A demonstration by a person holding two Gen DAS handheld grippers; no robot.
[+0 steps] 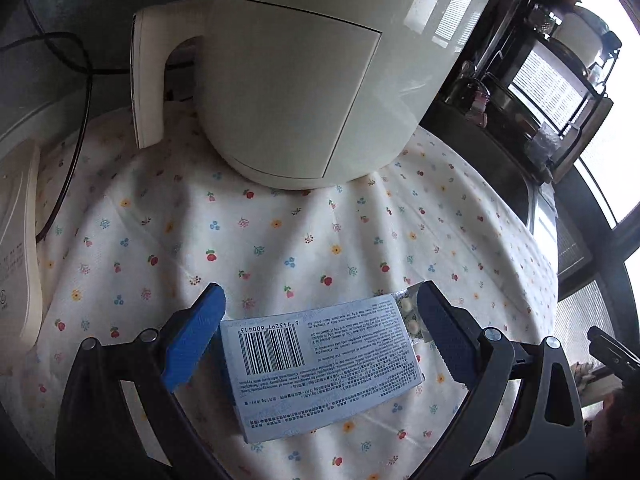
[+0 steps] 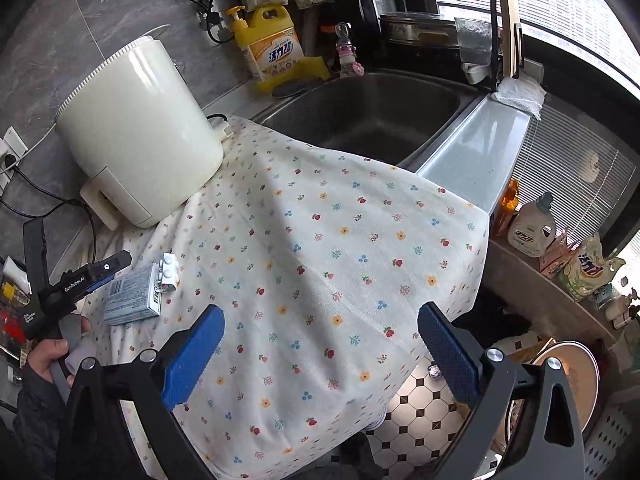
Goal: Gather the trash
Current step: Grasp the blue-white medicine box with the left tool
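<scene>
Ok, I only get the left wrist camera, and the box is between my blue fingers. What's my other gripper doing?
Observer: The right gripper is open and empty, above the flowery cloth, well apart from the medicine box.
Operator: What's past the white pot?
Observer: A yellow soap bottle stands by the wall.
Operator: And beside the cloth?
Observer: A steel sink; the cloth's far edge drapes over its rim.
</scene>
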